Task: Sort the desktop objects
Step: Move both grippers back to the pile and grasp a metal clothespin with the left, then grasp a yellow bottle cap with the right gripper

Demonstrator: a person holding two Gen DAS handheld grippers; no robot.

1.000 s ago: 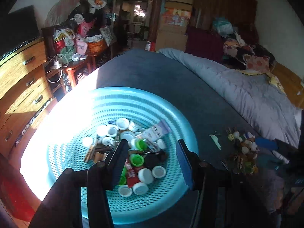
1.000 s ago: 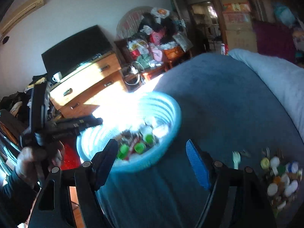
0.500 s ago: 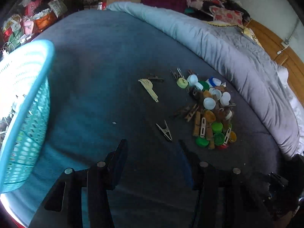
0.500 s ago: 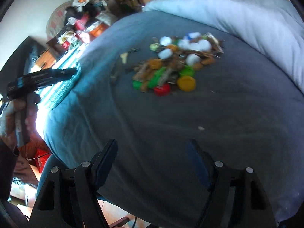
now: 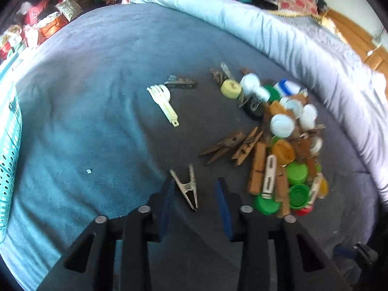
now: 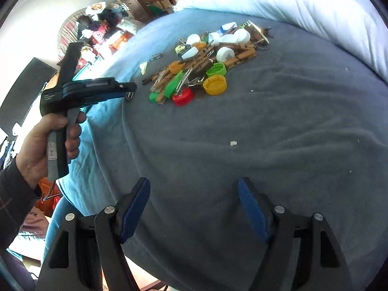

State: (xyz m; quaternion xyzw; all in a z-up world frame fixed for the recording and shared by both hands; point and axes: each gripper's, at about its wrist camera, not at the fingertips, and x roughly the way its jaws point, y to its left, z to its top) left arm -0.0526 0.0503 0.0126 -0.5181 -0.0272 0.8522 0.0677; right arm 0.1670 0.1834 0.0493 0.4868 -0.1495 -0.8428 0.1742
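My left gripper (image 5: 194, 189) has just been closing its jaws and now brackets a metal clip (image 5: 186, 186) on the blue blanket (image 5: 101, 111); the pads do not press it yet. Only the left wrist view shows the teal basket (image 5: 9, 145) at the blanket's left edge and a cream plastic fork (image 5: 163, 101). The heap of caps and pegs (image 6: 206, 63) lies toward the far edge. My right gripper (image 6: 194, 208) stands wide apart over bare blanket, holding nothing. Its view alone shows my left hand (image 6: 46, 143).
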